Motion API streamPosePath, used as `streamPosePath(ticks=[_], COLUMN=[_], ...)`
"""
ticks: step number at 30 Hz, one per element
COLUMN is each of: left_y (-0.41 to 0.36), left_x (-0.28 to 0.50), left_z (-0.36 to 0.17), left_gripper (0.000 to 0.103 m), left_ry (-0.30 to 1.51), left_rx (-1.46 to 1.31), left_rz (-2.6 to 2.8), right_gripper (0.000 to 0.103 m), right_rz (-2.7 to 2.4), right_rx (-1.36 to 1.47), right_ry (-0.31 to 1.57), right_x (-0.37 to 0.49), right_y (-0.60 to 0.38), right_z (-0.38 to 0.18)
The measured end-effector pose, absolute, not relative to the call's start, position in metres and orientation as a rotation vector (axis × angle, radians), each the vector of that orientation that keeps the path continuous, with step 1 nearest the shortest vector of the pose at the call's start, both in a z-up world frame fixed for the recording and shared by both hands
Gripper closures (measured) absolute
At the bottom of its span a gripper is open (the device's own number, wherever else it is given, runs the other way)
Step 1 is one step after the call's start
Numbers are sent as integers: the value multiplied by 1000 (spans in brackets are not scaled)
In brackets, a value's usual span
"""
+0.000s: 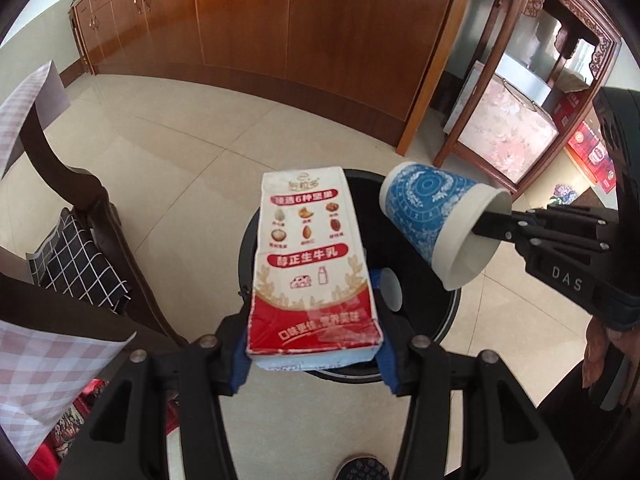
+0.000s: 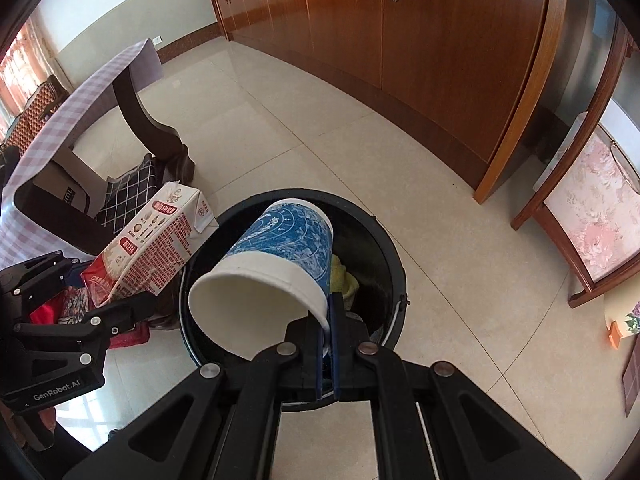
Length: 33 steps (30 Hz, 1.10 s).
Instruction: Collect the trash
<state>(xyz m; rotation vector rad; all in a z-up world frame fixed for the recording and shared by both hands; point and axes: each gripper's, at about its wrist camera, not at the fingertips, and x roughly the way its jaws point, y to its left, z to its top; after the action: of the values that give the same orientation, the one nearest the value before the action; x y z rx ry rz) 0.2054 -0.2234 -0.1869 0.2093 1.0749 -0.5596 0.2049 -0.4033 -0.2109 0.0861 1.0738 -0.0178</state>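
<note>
A red and white milk carton point(image 1: 312, 264) point(image 2: 160, 240) is clamped at its lower end between the blue pads of my left gripper point(image 1: 315, 358) point(image 2: 84, 292), tilted over the near-left rim of a round black trash bin point(image 1: 245, 256) point(image 2: 386, 248). My right gripper point(image 2: 329, 320) point(image 1: 492, 224) is shut on the rim of a blue patterned paper cup point(image 2: 276, 248) point(image 1: 432, 208), one finger inside and one outside. The cup lies on its side above the bin's opening, mouth toward the gripper. Inside the bin I see a yellow-green scrap point(image 2: 342, 276) and a white cup-like piece point(image 1: 390, 288).
A dark table leg point(image 2: 148, 120) under a pink checked tablecloth point(image 2: 60, 128) stands left of the bin, with a black checked cloth point(image 1: 76, 256) at its foot. Brown cabinets point(image 1: 320, 20) line the far wall. A wooden chair with a floral cushion point(image 2: 592, 216) is on the right. Beige tile floor surrounds the bin.
</note>
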Motion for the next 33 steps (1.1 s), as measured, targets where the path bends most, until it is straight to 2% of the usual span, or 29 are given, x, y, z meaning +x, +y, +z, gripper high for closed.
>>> streamPosePath(ticks=[1, 2, 3, 4, 5, 6, 9, 11, 18, 33], left_y=[-226, -225, -225, -221, -217, -212, -197, -192, -179, -137], left_x=[208, 210, 211, 211, 210, 208, 204, 199, 173, 146], left_z=[-192, -197, -200, -200, -198, -196, -188, -182, -149, -84], left_gripper=[50, 43, 26, 20, 13, 9, 7, 3, 1, 1], left_ry=[1079, 1081, 1080, 1070, 1055, 1042, 1021, 1006, 923, 805], left_rx=[209, 217, 232, 230, 216, 211, 187, 195, 175, 152], left_rz=[-552, -529, -489, -469, -463, -440, -391, -371, -348, -331], right_gripper=[100, 95, 66, 45, 19, 17, 14, 0, 0, 0], right_rz=[-15, -26, -57, -85, -107, -141, -182, -235, -242, -197], right_rx=[82, 71, 56, 42, 32, 24, 77, 83, 98, 66], right_ry=[1086, 1118, 1149, 1155, 1142, 1131, 1139, 1095, 928, 804], right_x=[209, 212, 215, 214, 212, 208, 199, 190, 164, 123], right_y=[-403, -405, -406, -409, -412, -417, -431, -434, -402, -345], right_z=[-218, -228, -236, -240, -239, -239, -236, -226, -186, -118])
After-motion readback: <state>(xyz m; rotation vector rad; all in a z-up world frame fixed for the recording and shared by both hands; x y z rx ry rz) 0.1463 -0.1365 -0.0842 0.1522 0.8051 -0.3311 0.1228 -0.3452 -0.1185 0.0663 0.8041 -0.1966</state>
